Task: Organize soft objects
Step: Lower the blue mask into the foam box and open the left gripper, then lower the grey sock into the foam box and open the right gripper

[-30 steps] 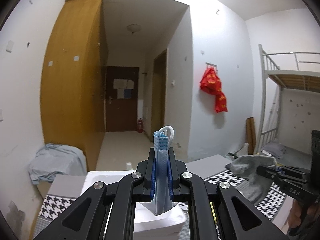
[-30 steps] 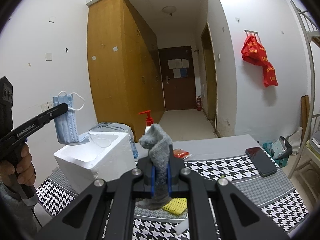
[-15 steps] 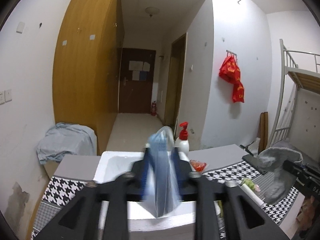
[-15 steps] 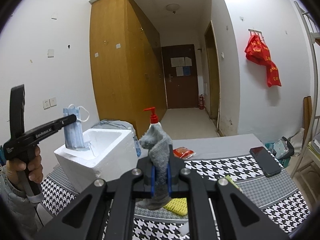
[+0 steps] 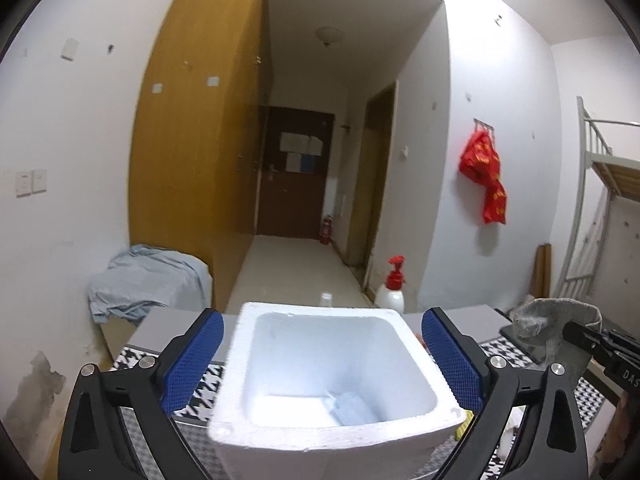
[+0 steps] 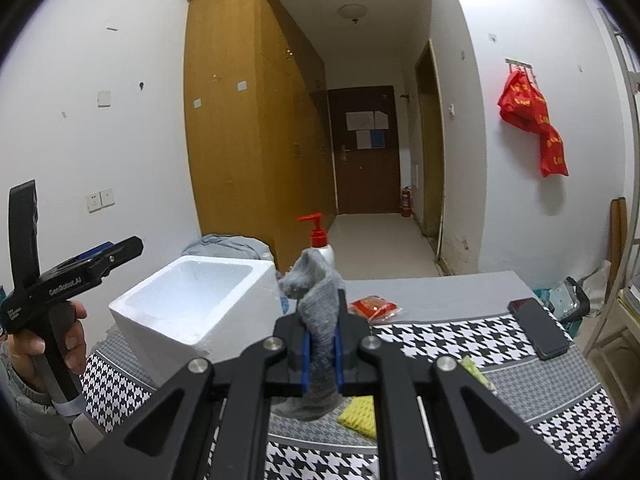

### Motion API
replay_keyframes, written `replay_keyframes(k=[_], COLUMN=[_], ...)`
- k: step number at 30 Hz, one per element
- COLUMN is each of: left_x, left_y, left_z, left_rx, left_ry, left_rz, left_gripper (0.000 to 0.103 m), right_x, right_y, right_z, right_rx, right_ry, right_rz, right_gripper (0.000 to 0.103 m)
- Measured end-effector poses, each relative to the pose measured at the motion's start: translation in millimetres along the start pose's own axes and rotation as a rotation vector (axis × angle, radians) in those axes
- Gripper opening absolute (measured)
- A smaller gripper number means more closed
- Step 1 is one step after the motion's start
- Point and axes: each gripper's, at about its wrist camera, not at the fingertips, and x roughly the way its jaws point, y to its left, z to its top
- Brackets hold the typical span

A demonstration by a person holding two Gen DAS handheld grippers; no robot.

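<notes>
Left wrist: blue mask [image 5: 352, 408] lies in foam box [image 5: 240, 360]; left tongs [image 5: 322, 360] opening, empty; right tongs [image 6: 320, 354] clamp grey sock [image 6: 318, 312].

You have one foam box [image 5: 408, 426], one blue face mask [image 5: 354, 408], one grey sock [image 6: 320, 320], one pump bottle [image 6: 318, 236] and one phone [image 6: 538, 328].

My yellow cloth [image 6: 358, 414] mostly hidden behind right gripper [image 6: 320, 354]; door papers [image 6: 367, 121] too small to read.

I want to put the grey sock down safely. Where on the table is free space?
Free: the grey strip between the red packet and the phone. Crowded: near the foam box and the yellow cloth.
</notes>
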Motion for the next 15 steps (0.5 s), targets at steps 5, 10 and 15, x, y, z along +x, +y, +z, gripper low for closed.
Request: replay_keyframes(k=[5, 10, 15], left_x=[-12, -25, -33], left_y=[6, 7, 10], left_z=[6, 7, 2], left_rx=[0.014, 0.029, 0.039], left_ry=[-0.022, -0.035, -0.054], left_rz=[0.023, 0.041, 0.093], left_gripper=[0.100, 0.100, 0.100], right_x=[4, 11, 17], right_y=[9, 17, 27], right_z=[7, 13, 16], right_rx=[-0.016, -0.020, -0.037], right_ry=[-0.010, -0.005, 0.004], right_rz=[0.029, 0.056, 0.092], right_gripper=[0.012, 0.012, 0.012])
